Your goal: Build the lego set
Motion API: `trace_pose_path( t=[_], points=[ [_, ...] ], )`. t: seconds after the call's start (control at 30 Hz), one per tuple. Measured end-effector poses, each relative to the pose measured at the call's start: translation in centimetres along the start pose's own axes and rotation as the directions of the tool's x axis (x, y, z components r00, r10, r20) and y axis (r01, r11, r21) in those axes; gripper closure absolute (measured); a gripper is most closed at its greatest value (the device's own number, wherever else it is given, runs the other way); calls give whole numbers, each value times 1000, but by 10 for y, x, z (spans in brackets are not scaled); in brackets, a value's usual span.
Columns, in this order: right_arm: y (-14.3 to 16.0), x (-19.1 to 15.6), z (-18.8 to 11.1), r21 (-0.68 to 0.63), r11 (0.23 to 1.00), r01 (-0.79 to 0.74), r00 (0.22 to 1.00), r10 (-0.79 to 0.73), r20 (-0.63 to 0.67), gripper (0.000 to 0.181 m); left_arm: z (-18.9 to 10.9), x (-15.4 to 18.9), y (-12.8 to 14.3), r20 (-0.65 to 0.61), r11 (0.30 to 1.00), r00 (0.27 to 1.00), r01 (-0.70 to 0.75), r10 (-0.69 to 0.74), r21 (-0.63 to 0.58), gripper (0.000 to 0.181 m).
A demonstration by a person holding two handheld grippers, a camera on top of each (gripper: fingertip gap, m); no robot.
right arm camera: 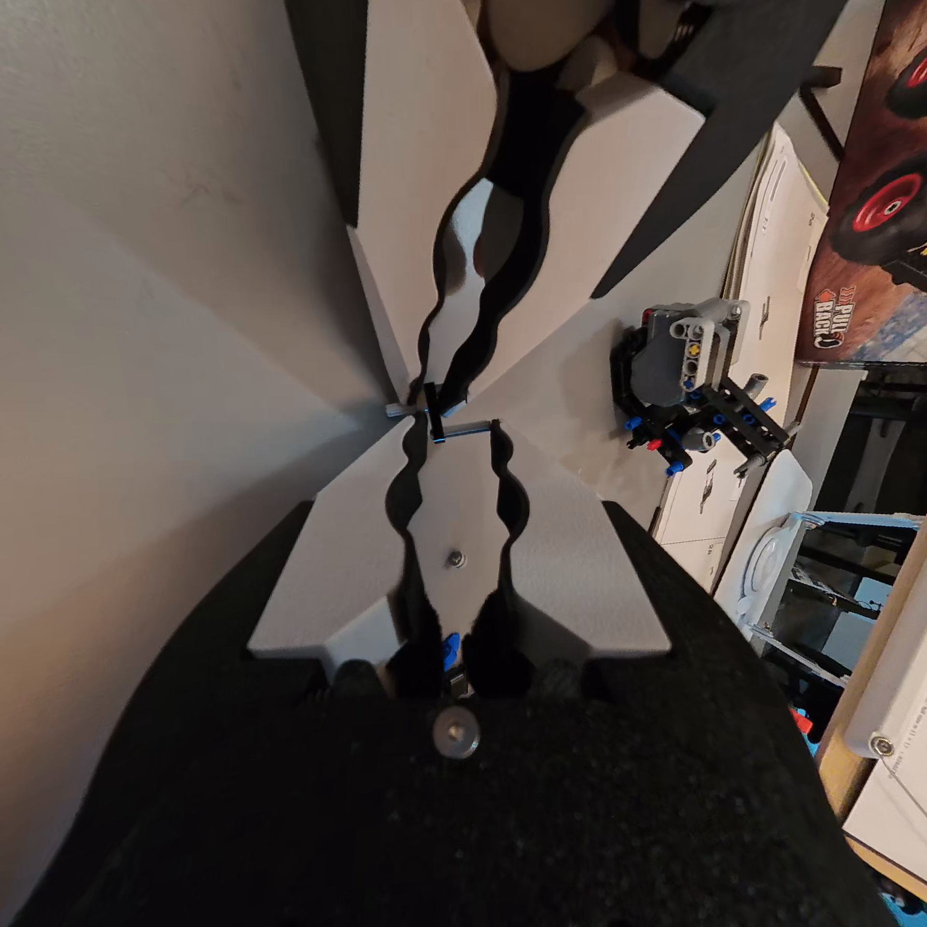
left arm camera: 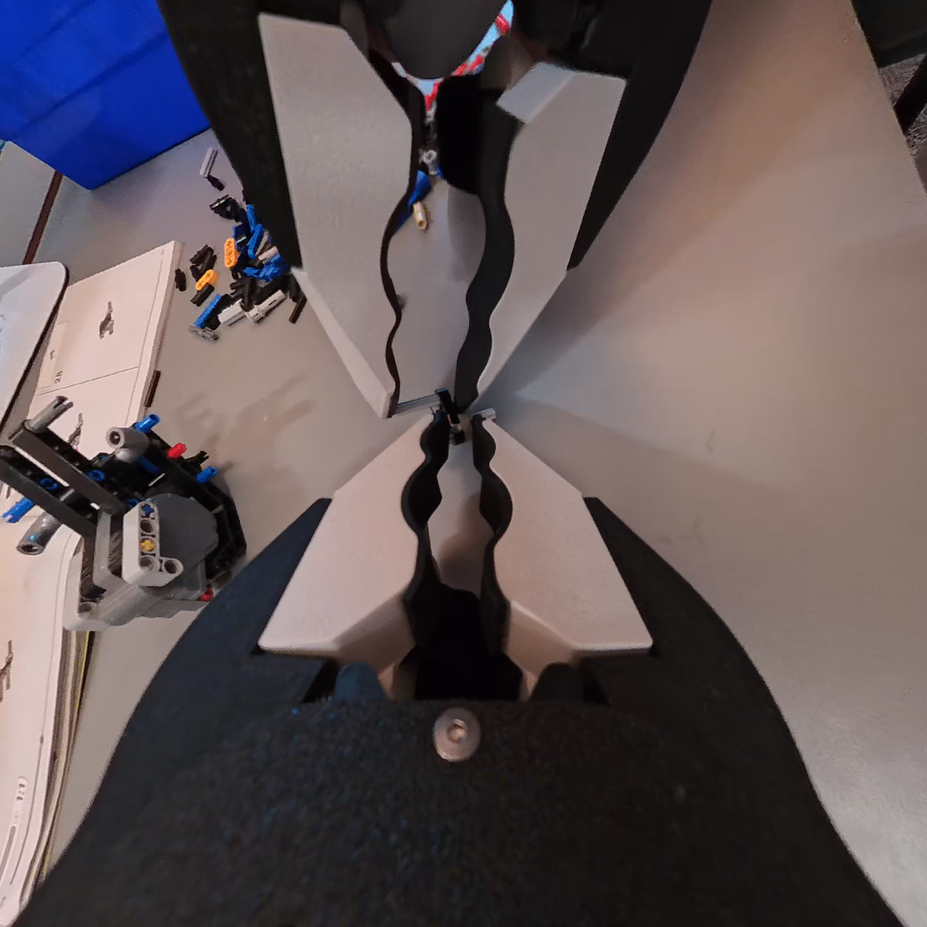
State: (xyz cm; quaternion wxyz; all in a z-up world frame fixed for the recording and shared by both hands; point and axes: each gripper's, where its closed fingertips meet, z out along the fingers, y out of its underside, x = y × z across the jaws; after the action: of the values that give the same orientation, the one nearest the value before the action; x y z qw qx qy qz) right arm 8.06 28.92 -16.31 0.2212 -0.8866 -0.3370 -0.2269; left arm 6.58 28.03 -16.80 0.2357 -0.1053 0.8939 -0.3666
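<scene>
Left gripper (left arm camera: 454, 424): nearest in its own view, jaws clamped on a small black piece (left arm camera: 448, 404) at the very tips.
Right gripper (right arm camera: 454, 426): meets the left tip to tip above the tabletop (left arm camera: 702, 401); jaws closed across a short grey axle (right arm camera: 464, 428) that passes through the black piece.
Step in hand: probably seating the axle in the piece (mid-air, nothing beneath for support).
Risk: both grips are at the extreme tips, so a slightly skewed push could twist the axle out or flick the piece away; a drop would send either rolling.
Model (left arm camera: 125, 511): half-built, grey and black with blue pins, left of the grippers, resting partly on the booklets (left arm camera: 115, 321).
Loose parts (left arm camera: 241, 271): scattered farther left, bare on the tabletop, in no tray.
Blue bin (left arm camera: 75, 75): far left; contents hidden.
Set box (right arm camera: 878, 200): far right in the right view.
</scene>
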Motion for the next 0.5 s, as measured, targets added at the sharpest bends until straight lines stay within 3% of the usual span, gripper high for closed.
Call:
trace_pose_path(
  t=[0.37,0.5],
  points=[
    [2,2,0,-21,1000,12,1000,-12,-14,159,1,-1,0,26,1000,1000,-10,11,-6,173],
    [1,3,1,71,994,-77,997,75,34,159,0,-3,1,31,1000,999,-7,7,6,173]
  ],
)
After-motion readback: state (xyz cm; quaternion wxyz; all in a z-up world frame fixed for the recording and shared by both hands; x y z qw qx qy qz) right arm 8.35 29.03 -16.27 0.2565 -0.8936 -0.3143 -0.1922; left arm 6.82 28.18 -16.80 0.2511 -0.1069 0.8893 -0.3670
